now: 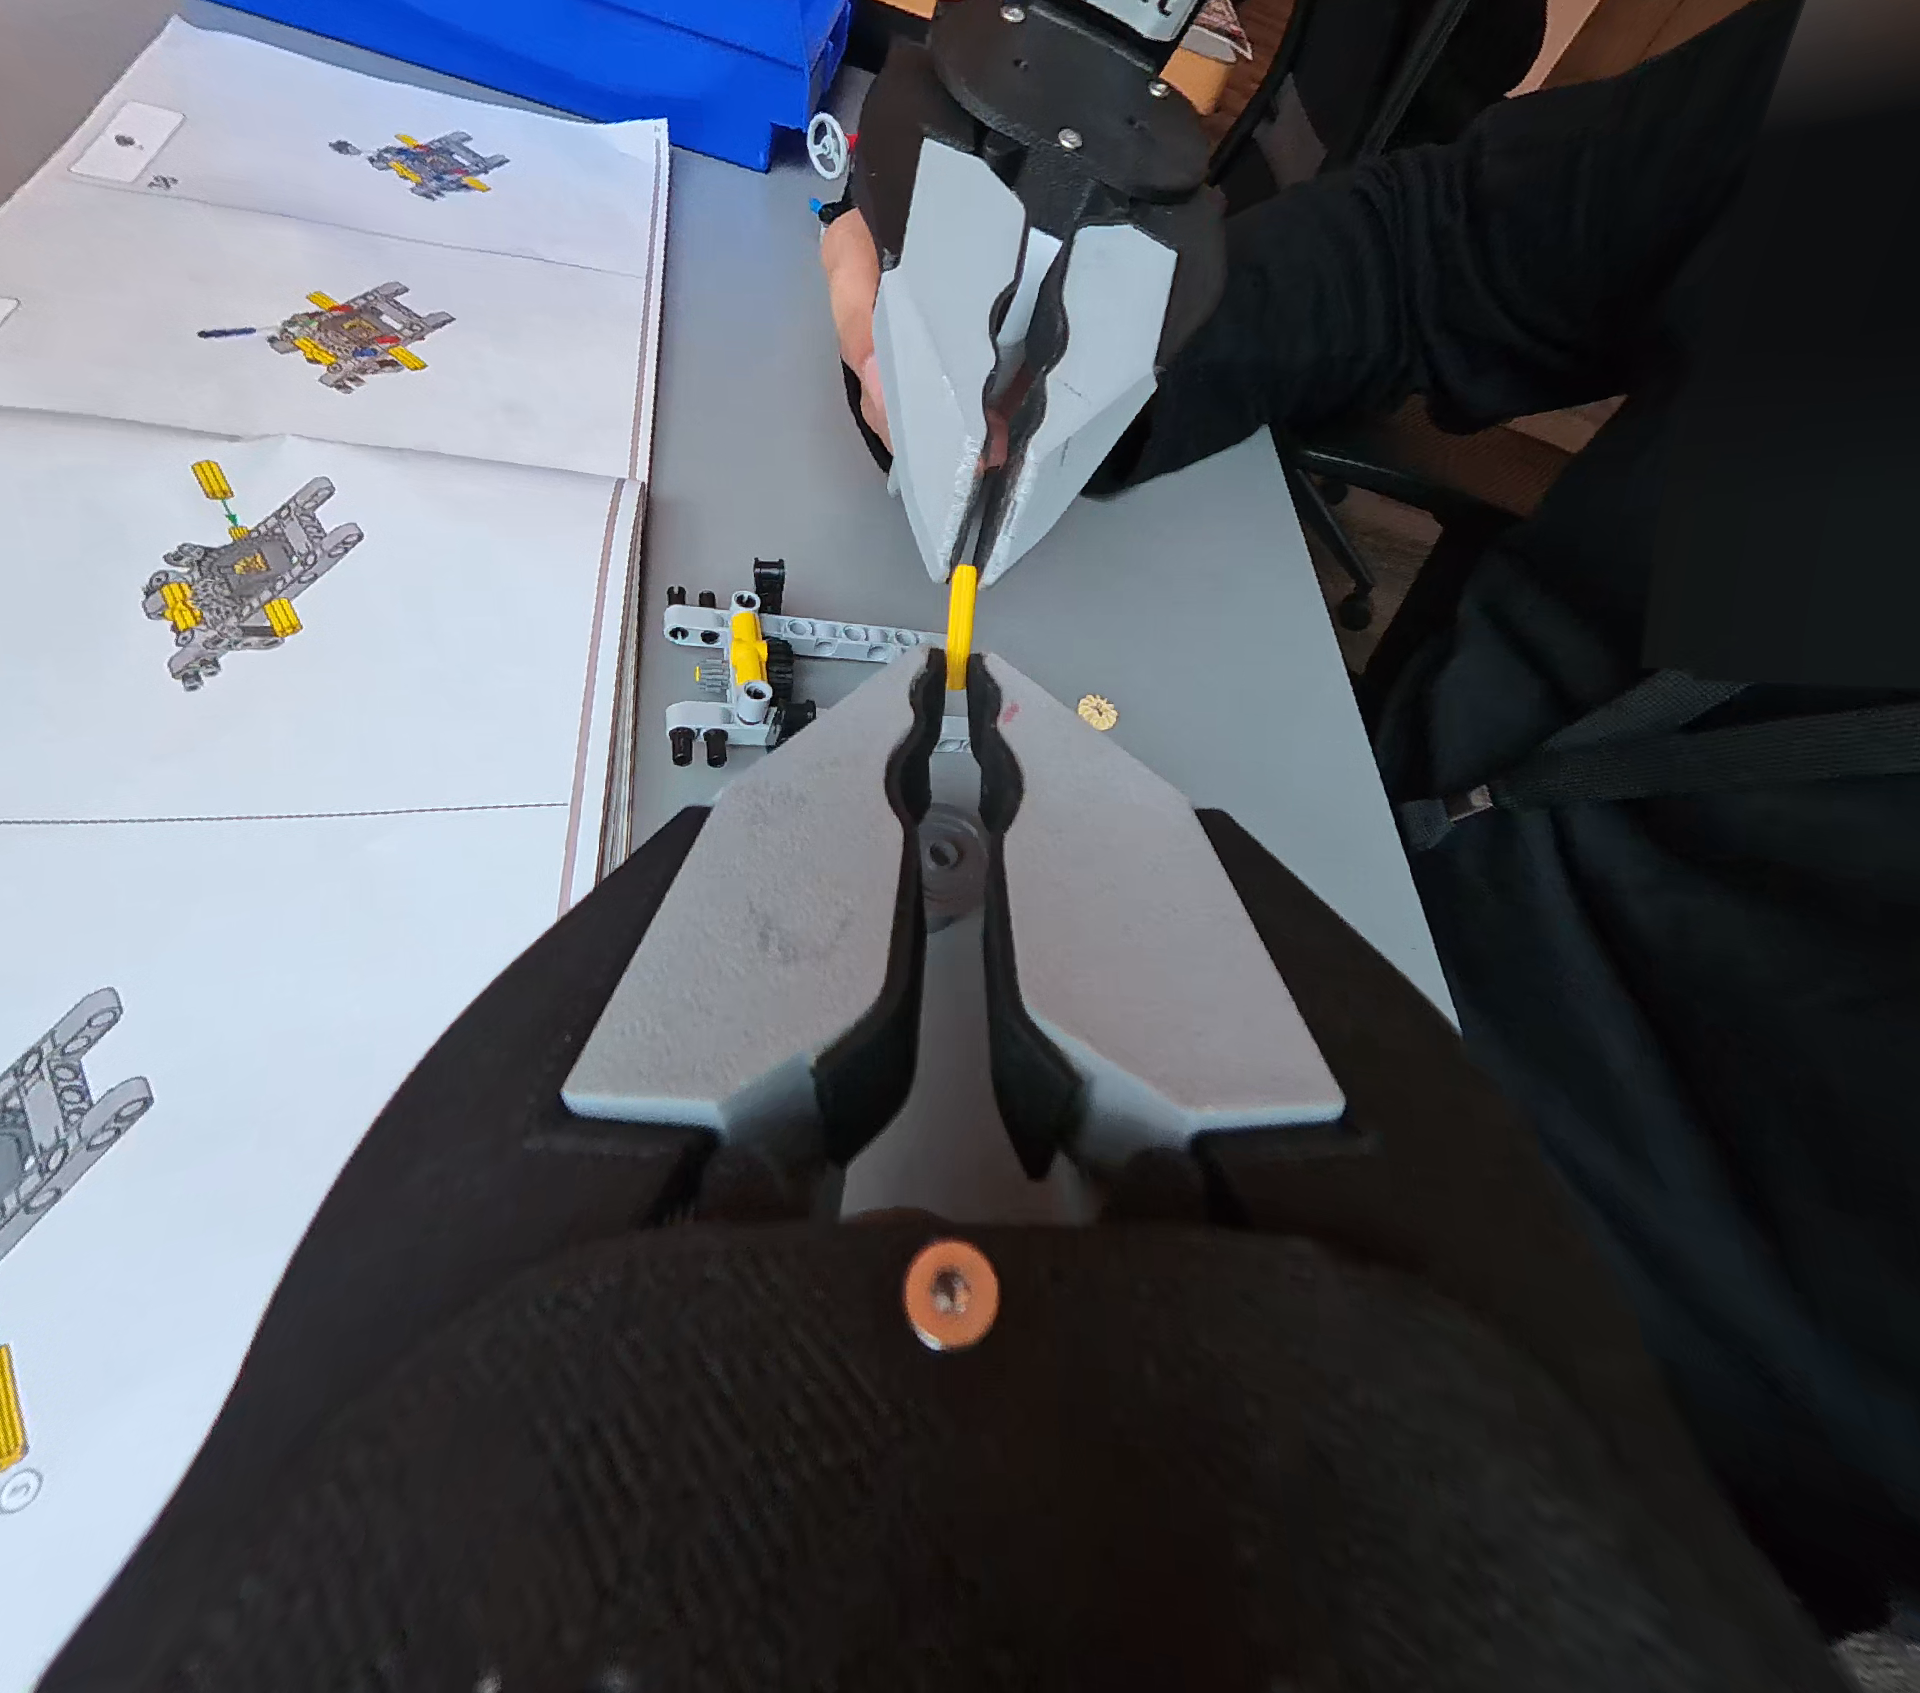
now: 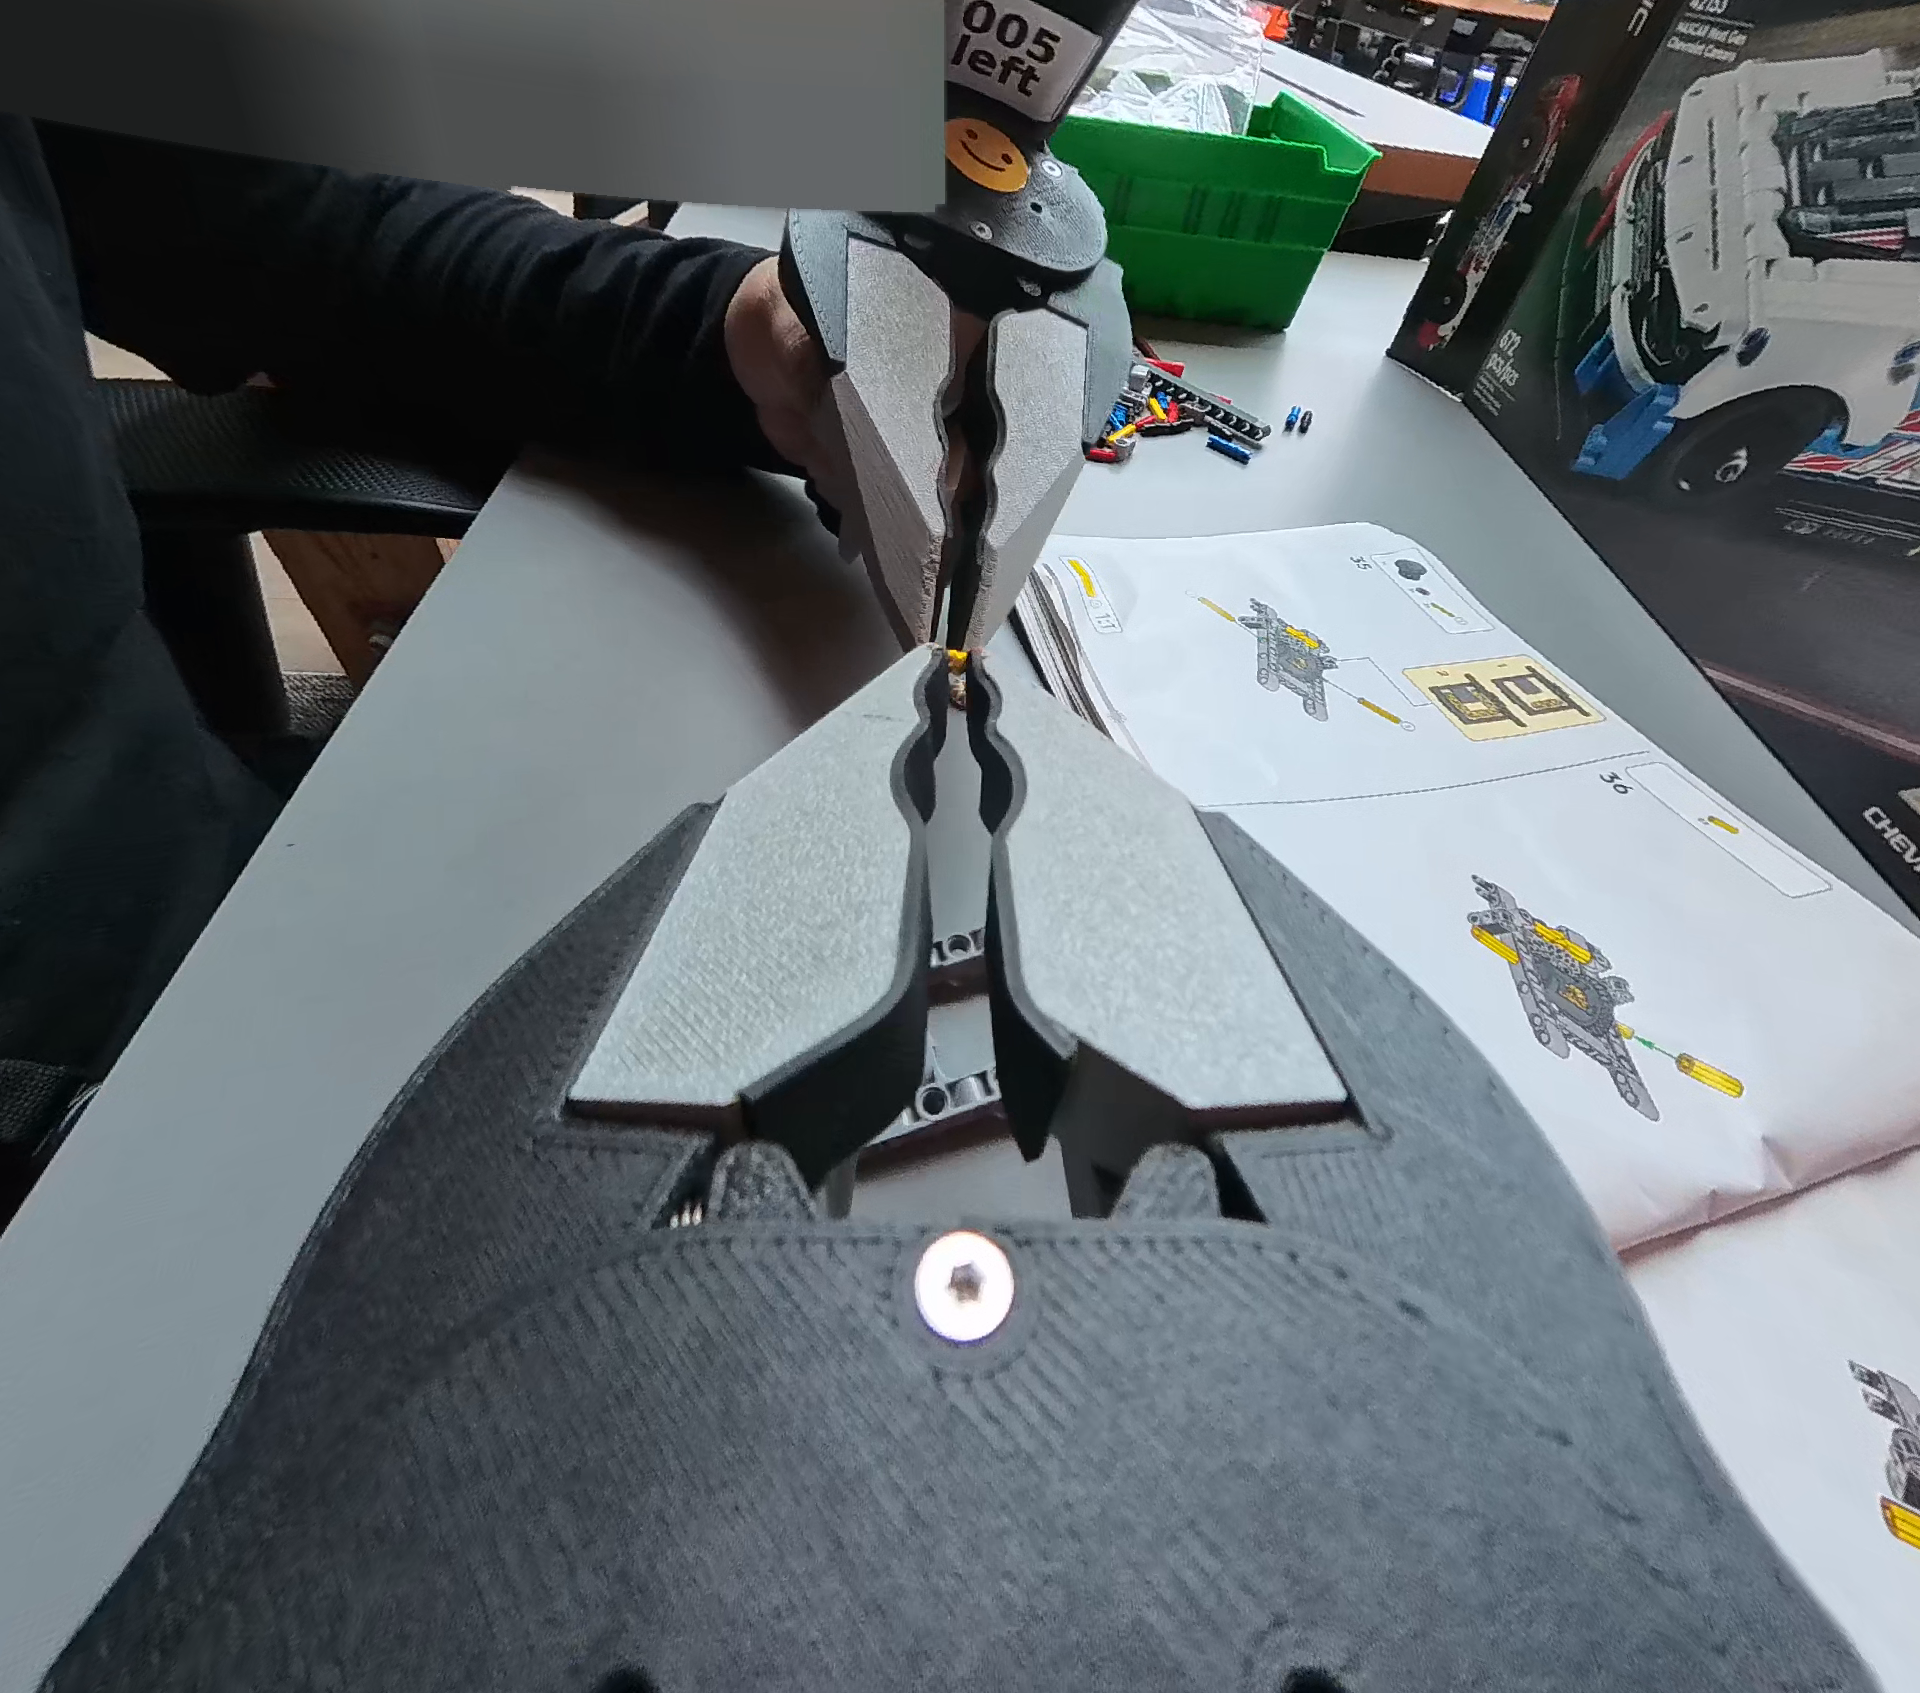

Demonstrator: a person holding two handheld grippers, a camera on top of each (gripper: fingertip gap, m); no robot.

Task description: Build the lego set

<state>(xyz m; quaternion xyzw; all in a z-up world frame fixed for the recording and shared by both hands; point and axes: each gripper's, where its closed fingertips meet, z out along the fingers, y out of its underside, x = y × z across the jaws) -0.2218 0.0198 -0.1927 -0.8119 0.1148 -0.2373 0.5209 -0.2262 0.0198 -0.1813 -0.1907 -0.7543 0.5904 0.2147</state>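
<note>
We've got both grippers tip to tip over the bench. Our left gripper is pinched nearly shut on the near end of the yellow axle, and the right gripper is clamped on its far end. The axle's long axis runs straight from one set of tips to the other, lifted just above the grey frame assembly, which lies a touch to the left. The tan gear waits nearby on the right, instruction booklet open alongside.
</note>
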